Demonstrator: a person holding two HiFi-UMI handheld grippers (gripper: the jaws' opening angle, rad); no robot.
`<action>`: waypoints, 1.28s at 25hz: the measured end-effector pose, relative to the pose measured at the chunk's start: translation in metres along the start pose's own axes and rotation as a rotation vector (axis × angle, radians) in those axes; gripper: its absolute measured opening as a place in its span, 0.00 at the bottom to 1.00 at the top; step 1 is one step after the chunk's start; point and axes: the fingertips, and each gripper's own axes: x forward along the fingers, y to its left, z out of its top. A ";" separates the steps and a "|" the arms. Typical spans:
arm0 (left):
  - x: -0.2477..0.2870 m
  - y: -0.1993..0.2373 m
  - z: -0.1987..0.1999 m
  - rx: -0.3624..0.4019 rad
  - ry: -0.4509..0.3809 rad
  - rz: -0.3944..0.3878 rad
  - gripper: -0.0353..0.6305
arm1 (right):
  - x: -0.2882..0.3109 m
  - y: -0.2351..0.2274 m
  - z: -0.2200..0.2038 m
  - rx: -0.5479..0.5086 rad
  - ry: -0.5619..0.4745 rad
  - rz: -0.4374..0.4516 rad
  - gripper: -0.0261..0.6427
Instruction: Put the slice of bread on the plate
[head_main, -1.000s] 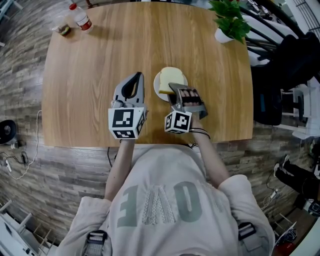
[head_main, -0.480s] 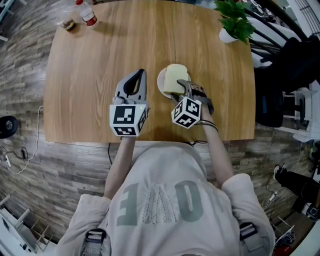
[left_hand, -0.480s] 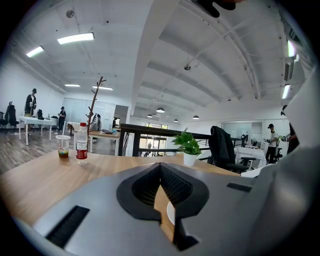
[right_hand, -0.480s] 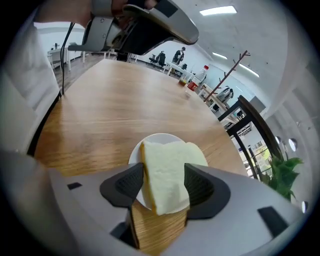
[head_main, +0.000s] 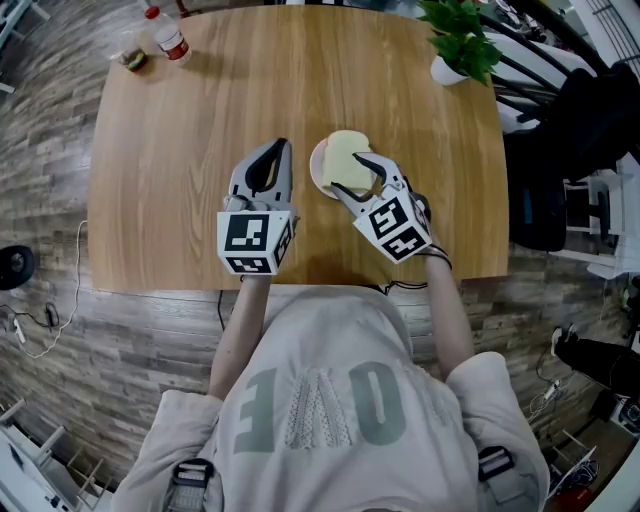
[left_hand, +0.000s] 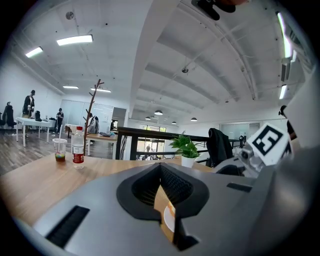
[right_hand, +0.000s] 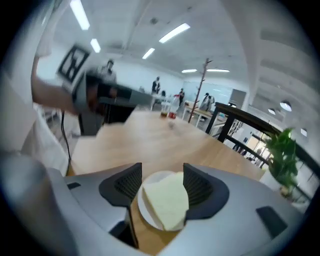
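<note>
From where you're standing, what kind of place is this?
Probably an open office or workshop, not a home kitchen. Long white ceiling strip lights run overhead, more pale desks with people standing sit far back, and a black office chair stands near the light wooden table.

Left gripper (head_main: 272, 152) held level, jaws together; right gripper (head_main: 352, 176) tilts down, jaws opening, gripping nothing.

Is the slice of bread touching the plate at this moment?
Touching. The right gripper view shows the slice of bread lying flat on the white plate, whose rim shows along the slice's left edge.
</note>
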 end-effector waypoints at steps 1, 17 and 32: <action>0.000 -0.001 -0.001 0.001 0.002 -0.002 0.06 | -0.008 -0.003 0.019 0.089 -0.096 0.013 0.43; -0.008 -0.023 0.066 0.061 -0.147 -0.035 0.06 | -0.119 -0.056 0.100 0.423 -0.648 -0.439 0.07; -0.016 -0.033 0.089 0.095 -0.201 -0.045 0.07 | -0.119 -0.052 0.079 0.422 -0.569 -0.496 0.07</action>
